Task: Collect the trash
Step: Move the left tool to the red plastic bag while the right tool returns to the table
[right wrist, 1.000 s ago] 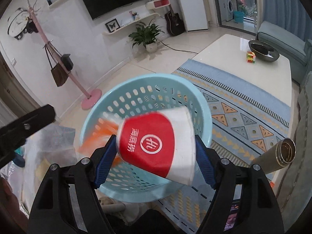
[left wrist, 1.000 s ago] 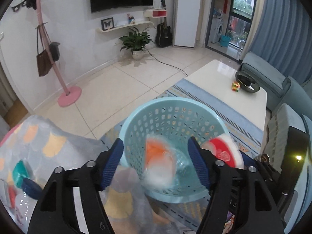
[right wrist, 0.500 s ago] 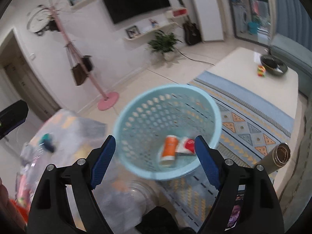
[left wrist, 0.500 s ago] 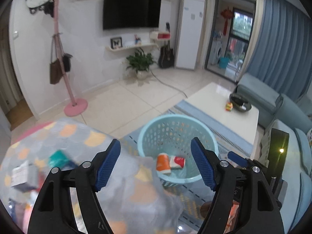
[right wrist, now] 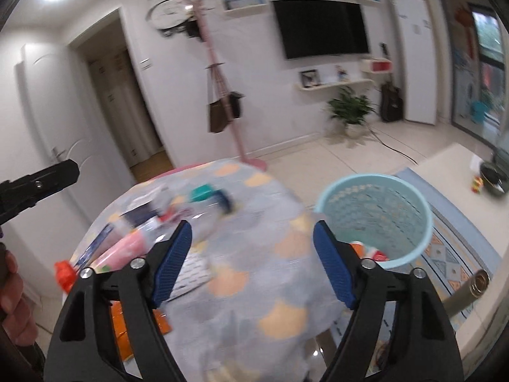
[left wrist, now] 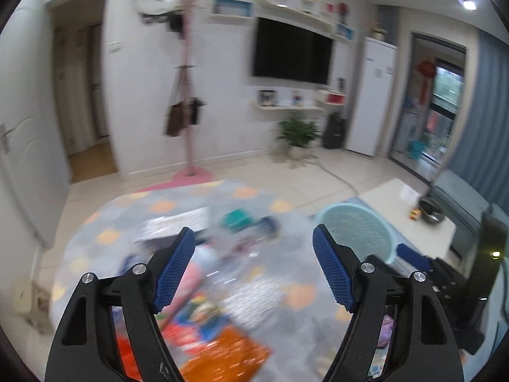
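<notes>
Over the table with the patterned cloth [left wrist: 286,293] [right wrist: 270,254] my left gripper [left wrist: 253,232] hangs open and holds nothing. My right gripper [right wrist: 252,224] is also open, its jaws closing with nothing between them. Blurred trash lies on the cloth: a teal item [left wrist: 237,218] [right wrist: 200,192], a pink bottle [right wrist: 127,248], an orange packet [left wrist: 222,359] and a clear bottle with a blue cap [right wrist: 222,202]. The light-blue basket [left wrist: 359,232] [right wrist: 375,176] stands on the floor to the right. An orange cup [right wrist: 358,248] and a red-and-white cup [right wrist: 378,256] lie inside it.
A pink coat stand [right wrist: 222,95] with bags rises behind the table. A white coffee table [left wrist: 407,210] with a dark bowl, a patterned rug [right wrist: 451,254] and a potted plant [right wrist: 350,108] are at the right. A metal tube [right wrist: 474,286] pokes in. A person's hand [right wrist: 12,302] shows at the left edge.
Both grippers let their cups fall into the basket, then rose and swung left from above the basket to above the table. The cups now lie in the basket.
</notes>
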{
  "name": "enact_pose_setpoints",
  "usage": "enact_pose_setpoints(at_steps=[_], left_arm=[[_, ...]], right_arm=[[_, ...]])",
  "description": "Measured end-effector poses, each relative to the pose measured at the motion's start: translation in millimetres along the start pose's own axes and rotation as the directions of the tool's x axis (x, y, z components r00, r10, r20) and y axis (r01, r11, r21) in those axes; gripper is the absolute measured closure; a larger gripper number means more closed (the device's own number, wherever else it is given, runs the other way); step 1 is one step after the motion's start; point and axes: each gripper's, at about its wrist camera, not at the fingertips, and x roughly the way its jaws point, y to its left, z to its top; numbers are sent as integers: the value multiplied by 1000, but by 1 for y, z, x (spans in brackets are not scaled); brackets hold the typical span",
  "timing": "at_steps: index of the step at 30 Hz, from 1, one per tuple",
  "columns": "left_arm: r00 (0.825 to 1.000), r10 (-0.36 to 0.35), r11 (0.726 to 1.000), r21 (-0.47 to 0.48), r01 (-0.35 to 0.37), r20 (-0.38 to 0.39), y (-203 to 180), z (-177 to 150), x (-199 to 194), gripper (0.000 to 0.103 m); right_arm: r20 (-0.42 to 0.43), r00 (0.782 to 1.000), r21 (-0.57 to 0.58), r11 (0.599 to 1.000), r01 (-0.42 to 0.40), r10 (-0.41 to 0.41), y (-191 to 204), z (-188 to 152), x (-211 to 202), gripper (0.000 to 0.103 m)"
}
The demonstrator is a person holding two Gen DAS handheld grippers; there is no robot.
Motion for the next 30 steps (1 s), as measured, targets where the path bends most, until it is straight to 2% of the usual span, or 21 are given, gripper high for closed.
enact_pose_setpoints(at_steps=[3,9,14,16,20,23,28,30], left_arm=[[995,94,994,-57,-95,-16,44,-18,-16,28],[966,240,955,-157,-252,-92,112,-64,-29,17],[948,239,921,-260,-289,-209,146,-98,-11,17],[944,228,910,-293,-294,-239,152,-107,-2,17],[922,262,897,-282,-342,-285,158,-123,14,17],[915,275,892,-276,-358,-296,158,-128,22,17],[911,267,895,-269,-355,-315,160,-133,30,18],[913,256,901,-264,-344,-318,159,-135,32,23]], right_arm=[[-24,998,-64,997,-53,51,35,-10,2,43],[-113,986,-136,980,-142,127,86,-42,16,44],[-185,975,-127,981,-149,124,101,-57,35,41],[-197,975,-121,984,-130,105,102,-62,42,28],[-222,975,-136,989,-50,18,102,-71,61,26],[-254,967,-138,990,-8,-28,100,-70,80,26],[-299,954,-74,997,-9,-13,99,-68,103,26],[-311,950,-26,1000,7,-15,94,-65,111,26]])
